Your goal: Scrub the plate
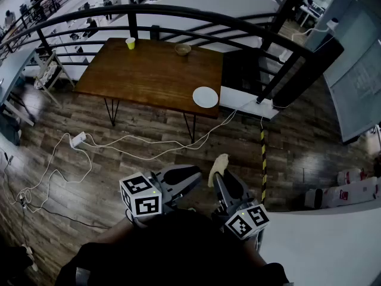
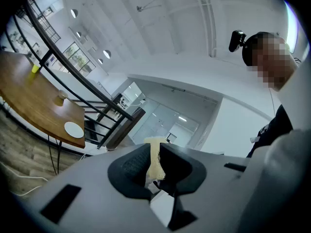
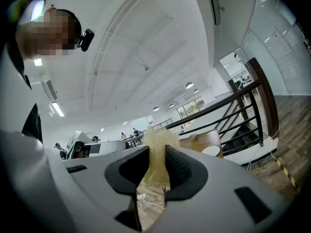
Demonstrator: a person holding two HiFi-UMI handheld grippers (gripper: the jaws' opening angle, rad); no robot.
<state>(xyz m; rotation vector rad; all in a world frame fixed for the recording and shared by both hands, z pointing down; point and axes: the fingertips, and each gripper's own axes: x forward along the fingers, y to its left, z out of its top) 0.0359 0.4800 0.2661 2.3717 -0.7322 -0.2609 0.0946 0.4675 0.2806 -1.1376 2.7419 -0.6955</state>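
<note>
In the head view the white plate lies at the near corner of the wooden table, well apart from the sponge, so I'd carry the sponge over firmly held and steady the plate before rubbing. The left gripper view shows the left gripper pinched on a thin pale-yellow strip, perhaps that sponge's edge; the right gripper view shows the right gripper clamped on the sponge

Wood table — white plate nr edge, yellow cup, bowl
</note>
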